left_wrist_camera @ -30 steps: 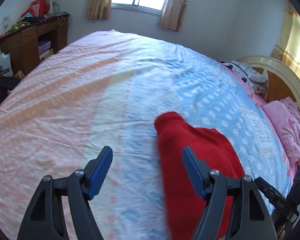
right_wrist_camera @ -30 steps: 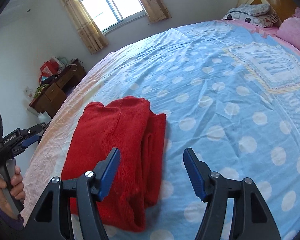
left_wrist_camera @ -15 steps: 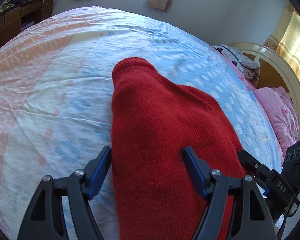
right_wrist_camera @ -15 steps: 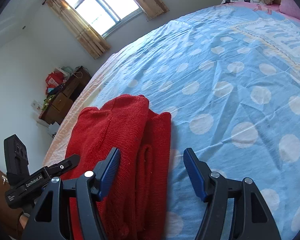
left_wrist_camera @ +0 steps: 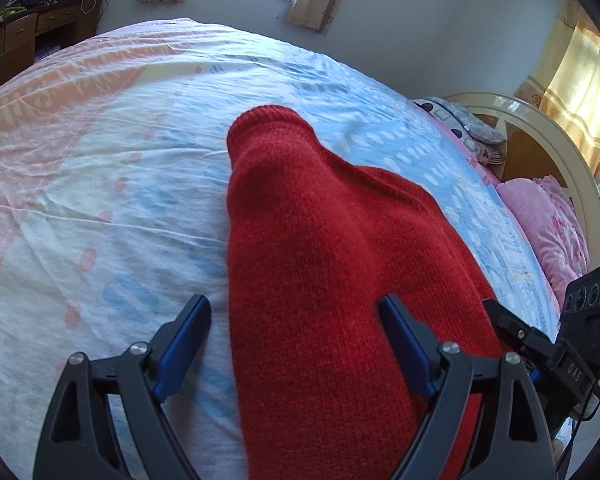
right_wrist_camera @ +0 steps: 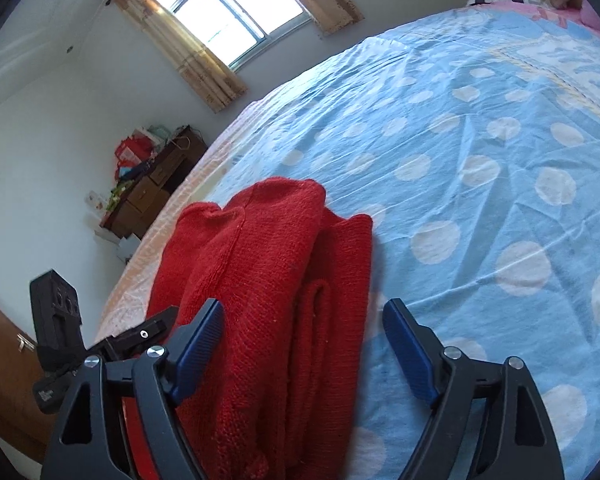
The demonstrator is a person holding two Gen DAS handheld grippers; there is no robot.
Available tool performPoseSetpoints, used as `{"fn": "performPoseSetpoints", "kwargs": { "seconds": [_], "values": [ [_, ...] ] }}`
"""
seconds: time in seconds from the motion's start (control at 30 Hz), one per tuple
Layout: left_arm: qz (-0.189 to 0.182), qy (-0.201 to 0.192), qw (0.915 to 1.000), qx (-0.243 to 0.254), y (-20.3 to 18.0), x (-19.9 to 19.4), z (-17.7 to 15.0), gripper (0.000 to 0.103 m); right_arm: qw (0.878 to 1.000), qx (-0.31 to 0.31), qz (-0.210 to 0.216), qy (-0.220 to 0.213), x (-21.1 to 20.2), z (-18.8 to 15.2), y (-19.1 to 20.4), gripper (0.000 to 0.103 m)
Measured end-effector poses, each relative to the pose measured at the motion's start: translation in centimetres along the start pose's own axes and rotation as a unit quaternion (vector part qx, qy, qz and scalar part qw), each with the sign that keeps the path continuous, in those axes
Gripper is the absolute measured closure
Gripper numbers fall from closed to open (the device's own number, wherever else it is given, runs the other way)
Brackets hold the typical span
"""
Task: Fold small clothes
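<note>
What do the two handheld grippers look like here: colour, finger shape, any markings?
Both the left gripper and right gripper are black, cut-out frames with silver pivot screws and flat, ribbed blue fingers. A black box with white lettering and small round lenses sits on each.

The folded sweater lies on the bed, between both tongs' opening jaws, pillows beyond.

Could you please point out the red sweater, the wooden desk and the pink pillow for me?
red sweater [left_wrist_camera: 324, 264]: left wrist view, middle of its knitted top layer.
wooden desk [right_wrist_camera: 156, 196]: right wrist view, its drawer front.
pink pillow [left_wrist_camera: 540, 216]: left wrist view, its upper face.
</note>
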State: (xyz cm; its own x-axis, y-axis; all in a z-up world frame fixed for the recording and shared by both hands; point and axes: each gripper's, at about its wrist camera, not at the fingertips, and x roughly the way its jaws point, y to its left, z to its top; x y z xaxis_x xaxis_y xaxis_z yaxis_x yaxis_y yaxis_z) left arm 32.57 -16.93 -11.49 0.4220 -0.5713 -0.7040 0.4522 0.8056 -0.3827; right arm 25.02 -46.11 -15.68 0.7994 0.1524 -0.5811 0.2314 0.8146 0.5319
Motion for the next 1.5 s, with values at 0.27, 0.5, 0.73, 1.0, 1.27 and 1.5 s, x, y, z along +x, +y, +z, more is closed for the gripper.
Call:
{"fn": "performPoseSetpoints", "kwargs": {
  "seconds": [0.27,0.5,0.73,1.0,1.27,1.5],
  "values": [
    [-0.009,-0.005,0.9999,-0.003,0.2,-0.1,-0.2,0.014,1.000,-0.002,-0.004,0.004,0.4,0.1,0.0,0.019],
    [-0.004,-0.007,1.0000,0.002,0.1,-0.1,-0.2,0.014,0.999,-0.019,-0.030,0.011,1.1,0.2,0.7,0.019],
    [-0.008,-0.013,0.9998,0.012,-0.6,-0.2,-0.4,0.029,0.996,-0.079,-0.027,0.017,1.1,-0.3,2.6,0.057],
    [-0.010,-0.014,0.9997,0.014,-0.6,0.0,-0.3,0.031,0.998,-0.054,-0.012,0.024,1.4,-0.2,1.6,0.055],
    [-0.001,-0.017,0.9997,0.019,-1.0,0.0,-0.4,0.033,0.996,-0.077,-0.042,0.015,1.1,-0.5,2.7,0.056],
    [0.026,-0.022,0.9988,0.034,-1.7,-0.3,-0.5,0.040,0.994,-0.078,-0.080,0.017,0.8,-0.6,4.1,0.064]
  ]
}}
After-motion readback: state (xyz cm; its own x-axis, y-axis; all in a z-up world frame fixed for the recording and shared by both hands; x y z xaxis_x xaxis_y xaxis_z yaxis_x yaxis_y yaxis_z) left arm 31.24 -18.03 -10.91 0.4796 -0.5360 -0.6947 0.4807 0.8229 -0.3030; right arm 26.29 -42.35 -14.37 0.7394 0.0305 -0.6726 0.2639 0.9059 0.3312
